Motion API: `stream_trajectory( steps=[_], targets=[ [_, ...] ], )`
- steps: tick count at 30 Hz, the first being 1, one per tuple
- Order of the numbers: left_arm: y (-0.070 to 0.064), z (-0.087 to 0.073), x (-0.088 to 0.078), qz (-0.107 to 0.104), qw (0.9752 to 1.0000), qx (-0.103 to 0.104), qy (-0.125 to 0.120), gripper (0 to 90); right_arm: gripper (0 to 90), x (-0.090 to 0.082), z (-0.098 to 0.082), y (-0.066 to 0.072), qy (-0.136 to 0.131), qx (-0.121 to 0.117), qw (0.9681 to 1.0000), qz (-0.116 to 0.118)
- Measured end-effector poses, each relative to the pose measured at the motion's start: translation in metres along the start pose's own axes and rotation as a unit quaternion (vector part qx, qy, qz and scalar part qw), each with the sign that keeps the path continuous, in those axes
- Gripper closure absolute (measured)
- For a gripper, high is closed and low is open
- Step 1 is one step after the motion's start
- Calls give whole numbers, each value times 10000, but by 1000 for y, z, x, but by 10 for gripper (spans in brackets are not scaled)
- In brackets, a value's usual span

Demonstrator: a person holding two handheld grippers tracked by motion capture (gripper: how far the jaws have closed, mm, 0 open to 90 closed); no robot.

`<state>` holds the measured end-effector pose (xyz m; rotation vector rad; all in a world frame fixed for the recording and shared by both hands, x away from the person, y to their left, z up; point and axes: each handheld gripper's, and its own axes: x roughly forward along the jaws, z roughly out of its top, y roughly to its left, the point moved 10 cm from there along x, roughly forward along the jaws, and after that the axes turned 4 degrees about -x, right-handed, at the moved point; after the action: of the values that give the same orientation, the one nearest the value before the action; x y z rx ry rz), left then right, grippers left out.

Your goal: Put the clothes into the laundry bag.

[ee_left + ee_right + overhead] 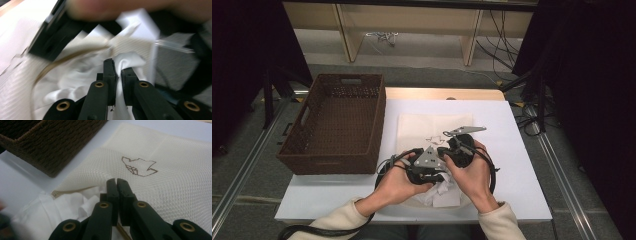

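Note:
A cream mesh bag [432, 124] with a brown stitched outline [140, 166] lies flat on the white table [517, 165]. Crumpled white cloth [443, 192] bulges from the bag's near end. Both hands sit close together over that end. My left gripper [117, 66] is shut on a fold of the white cloth [75, 82], with fabric pinched between its jaws. My right gripper [116, 181] is shut at the bag's brown-trimmed rim [53, 193], and the mesh appears pinched between its jaws. In the high view the left gripper [434, 181] and right gripper [452, 150] are partly hidden by the hands.
A dark brown woven basket [332, 125] stands at the table's left, close to the bag; its wall [50, 145] fills the upper left of the right gripper view. Cables trail from both grippers toward the table's front edge. Bare table lies to the right of the bag.

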<state>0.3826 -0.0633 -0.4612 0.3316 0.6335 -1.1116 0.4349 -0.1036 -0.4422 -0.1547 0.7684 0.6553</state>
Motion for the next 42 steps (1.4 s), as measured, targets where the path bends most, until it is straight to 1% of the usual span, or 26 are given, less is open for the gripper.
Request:
stream_trajectory(
  steps=[2,3,4,5,6,8,10,11,12,15,18,22,23,24,25,26,27,29,30,31,32,34,35,37,38,42],
  targets=[
    [11,-9,6,120,9998,-98,86,844,900,0,1,0,-18,20,10000,0],
    [20,-14,9,246,9995,-105,138,843,900,0,0,1,1,123,9999,5],
    [25,-18,12,296,9993,-181,157,839,900,0,0,-1,22,83,9999,-92],
    [29,-21,16,339,9989,-270,160,831,900,-1,-1,0,47,142,9999,-40],
    [35,-27,19,461,9983,-225,262,819,900,1,0,-2,-18,23,10000,-7],
    [35,-34,25,513,9979,-187,352,793,900,0,0,0,-4,126,9999,-33],
    [33,-37,29,472,9982,-148,339,736,900,2,0,0,-17,35,10000,-29],
    [31,-37,28,432,9984,-131,341,682,900,2,0,-2,22,-47,10000,-53],
    [28,-36,27,328,9989,-114,322,622,900,1,-3,1,99,98,9999,-27],
    [22,-37,18,293,9992,69,281,448,900,0,-3,1,123,165,9998,-57],
    [20,-39,4,219,9994,103,229,301,900,0,-3,1,120,176,9998,-44],
    [17,-43,-15,198,9997,1,127,226,900,0,-2,-1,66,8,10000,38],
    [17,-46,-20,181,9996,118,194,219,900,0,-2,0,72,26,10000,40],
    [18,-47,-26,179,9991,311,213,212,900,1,-1,0,20,34,10000,25],
    [15,-49,-29,132,9996,191,179,207,900,1,-2,0,81,123,9999,-13],
    [13,-53,-32,84,9997,125,204,203,900,1,-2,0,76,117,9999,3],
    [13,-55,-35,101,9996,155,219,200,900,1,-2,0,82,123,9999,1],
    [15,-63,-36,168,9988,318,341,213,900,1,-2,0,83,119,9999,-19],
    [15,-67,-35,178,9985,335,383,234,900,2,-1,-2,22,-58,10000,-34],
    [15,-70,-33,189,9985,332,401,280,900,2,-1,-2,19,-54,10000,-40],
    [16,-72,-30,228,9983,316,429,317,900,1,-2,0,93,118,9999,-31],
    [13,-79,-21,246,9976,312,559,423,900,0,-3,-1,103,86,9999,-94],
    [12,-81,-17,228,9975,289,595,467,900,0,-3,0,114,113,9998,-71],
    [12,-84,-6,241,9969,272,702,543,900,2,-2,0,70,8,10000,-29],
    [14,-84,-2,286,9962,311,757,588,900,2,-3,1,108,116,9999,-40],
    [16,-84,11,263,9956,182,885,715,900,1,-3,1,114,119,9999,25]
  ],
)
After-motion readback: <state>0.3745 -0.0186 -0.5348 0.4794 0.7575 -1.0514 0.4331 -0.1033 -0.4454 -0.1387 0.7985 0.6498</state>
